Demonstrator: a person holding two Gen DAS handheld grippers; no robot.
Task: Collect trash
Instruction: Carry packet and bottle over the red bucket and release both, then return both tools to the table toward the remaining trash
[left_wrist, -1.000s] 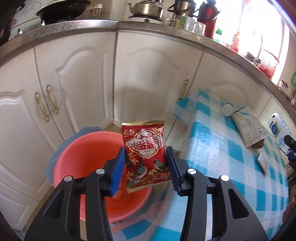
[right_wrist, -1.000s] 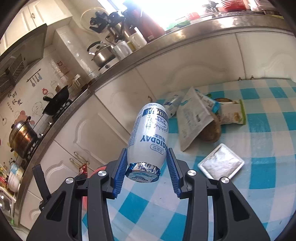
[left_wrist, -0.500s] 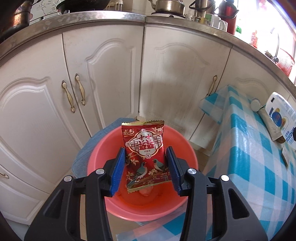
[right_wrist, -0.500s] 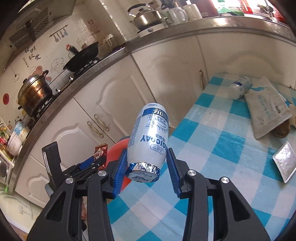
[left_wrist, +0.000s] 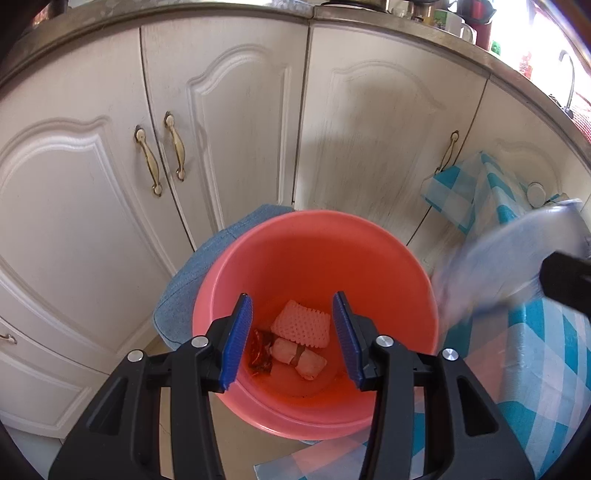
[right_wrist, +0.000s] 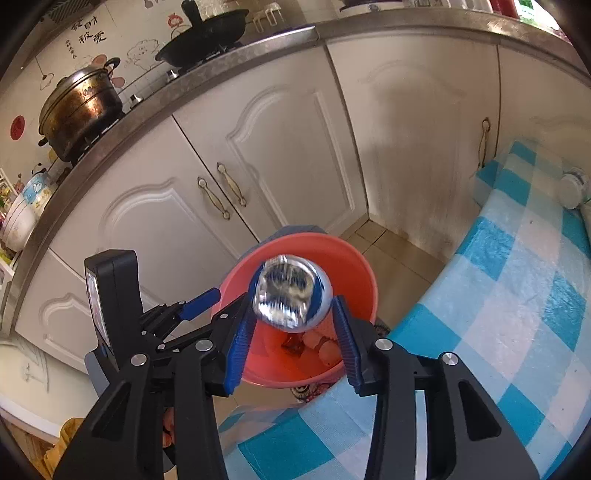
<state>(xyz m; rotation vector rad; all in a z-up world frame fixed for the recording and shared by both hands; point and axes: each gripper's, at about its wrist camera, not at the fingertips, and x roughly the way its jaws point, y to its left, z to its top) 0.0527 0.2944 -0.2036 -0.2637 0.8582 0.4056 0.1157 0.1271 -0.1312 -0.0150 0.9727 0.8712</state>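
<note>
Left wrist view: the left gripper (left_wrist: 293, 338) hangs over the pink bucket (left_wrist: 321, 236) with its blue pads spread and nothing between them; its jaws have just been opening. The red snack packet (left_wrist: 260, 352) lies at the bottom of the bucket, beside a white foam net (left_wrist: 303, 325) and a rolled pale wrapper (left_wrist: 299, 358). A blurred white-blue can (left_wrist: 517, 258) shows at the right, over the edge of the checked tablecloth (left_wrist: 546, 350).

Right wrist view: the right gripper (right_wrist: 293, 332) also points down to the pink bucket (right_wrist: 354, 266). Its jaws have just been opening. The can (right_wrist: 290, 295), its foil end toward the camera, is between the pads and looks blurred; the pads do not seem to press it. The left gripper (right_wrist: 192, 310) is visible at the bucket's left rim.
</note>
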